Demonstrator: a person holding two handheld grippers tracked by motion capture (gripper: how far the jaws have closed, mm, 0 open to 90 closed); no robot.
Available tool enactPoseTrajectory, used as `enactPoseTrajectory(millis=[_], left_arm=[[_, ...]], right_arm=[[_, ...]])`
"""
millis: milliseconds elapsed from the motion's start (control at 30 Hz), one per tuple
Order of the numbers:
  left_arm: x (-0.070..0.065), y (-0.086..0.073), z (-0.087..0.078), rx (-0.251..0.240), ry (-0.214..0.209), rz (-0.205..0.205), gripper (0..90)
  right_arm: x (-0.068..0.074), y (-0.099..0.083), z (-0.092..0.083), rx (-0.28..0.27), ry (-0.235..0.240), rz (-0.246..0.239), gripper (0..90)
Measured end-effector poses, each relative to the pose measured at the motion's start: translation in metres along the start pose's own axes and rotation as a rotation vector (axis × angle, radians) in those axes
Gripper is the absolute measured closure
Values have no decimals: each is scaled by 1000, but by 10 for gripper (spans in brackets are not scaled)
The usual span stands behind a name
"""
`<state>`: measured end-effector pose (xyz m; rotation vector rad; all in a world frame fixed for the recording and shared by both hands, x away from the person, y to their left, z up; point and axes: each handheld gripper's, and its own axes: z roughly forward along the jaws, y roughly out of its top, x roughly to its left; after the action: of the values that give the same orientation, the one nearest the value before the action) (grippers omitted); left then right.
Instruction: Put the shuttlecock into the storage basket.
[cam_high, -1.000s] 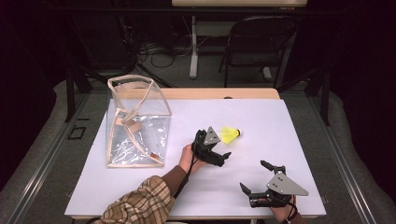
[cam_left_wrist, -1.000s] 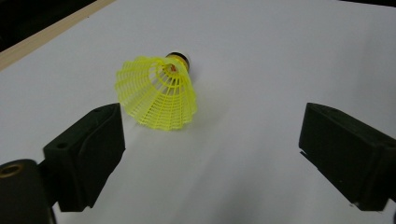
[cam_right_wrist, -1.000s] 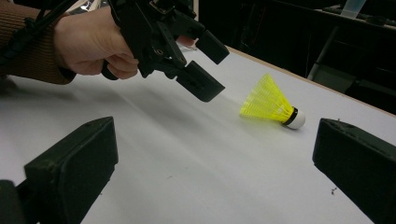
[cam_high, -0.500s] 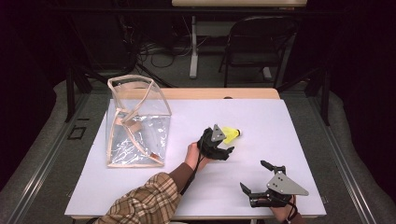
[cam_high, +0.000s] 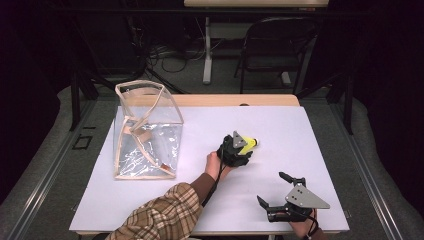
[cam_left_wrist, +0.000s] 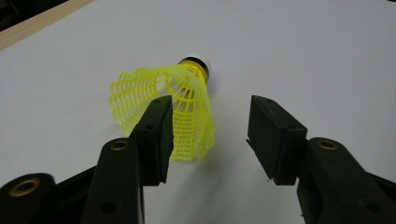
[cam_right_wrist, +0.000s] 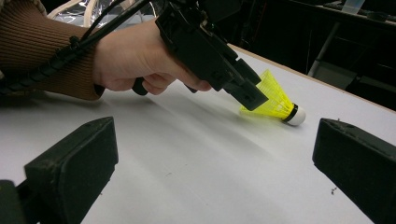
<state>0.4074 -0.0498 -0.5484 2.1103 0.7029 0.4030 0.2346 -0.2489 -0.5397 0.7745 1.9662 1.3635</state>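
A yellow mesh shuttlecock (cam_high: 253, 142) with a white cork tip lies on its side on the white table (cam_high: 320, 130). My left gripper (cam_high: 243, 146) is open right at it. In the left gripper view the shuttlecock's skirt (cam_left_wrist: 182, 93) lies partly between the jaws, close to the left jaw, with a wide gap to the right jaw, and nothing is squeezed. My right gripper (cam_high: 270, 187) stands open near the table's front right edge, holding nothing. The right gripper view looks past its own open gripper (cam_right_wrist: 215, 158) at the left gripper (cam_right_wrist: 247, 95) over the shuttlecock (cam_right_wrist: 275, 100).
A clear plastic bag (cam_high: 147, 130) with beige trim stands open on the left part of the table. A wooden strip (cam_high: 235, 100) runs along the far edge. Beyond it are a dark chair (cam_high: 275, 40) and floor cables.
My left gripper has moved right and away from the person, up to the shuttlecock, so its jaws now flank the skirt. The right gripper has stayed put.
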Motion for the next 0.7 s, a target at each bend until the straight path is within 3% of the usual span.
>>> enactPoseTrajectory(millis=[400,700], left_arm=[[0,0,8,-10,18,-40,680],[3,-1,9,-1,-2,-36,786]], right_arm=[[0,0,0,-1,2,-2,0],[0,0,0,1,4,-2,0]])
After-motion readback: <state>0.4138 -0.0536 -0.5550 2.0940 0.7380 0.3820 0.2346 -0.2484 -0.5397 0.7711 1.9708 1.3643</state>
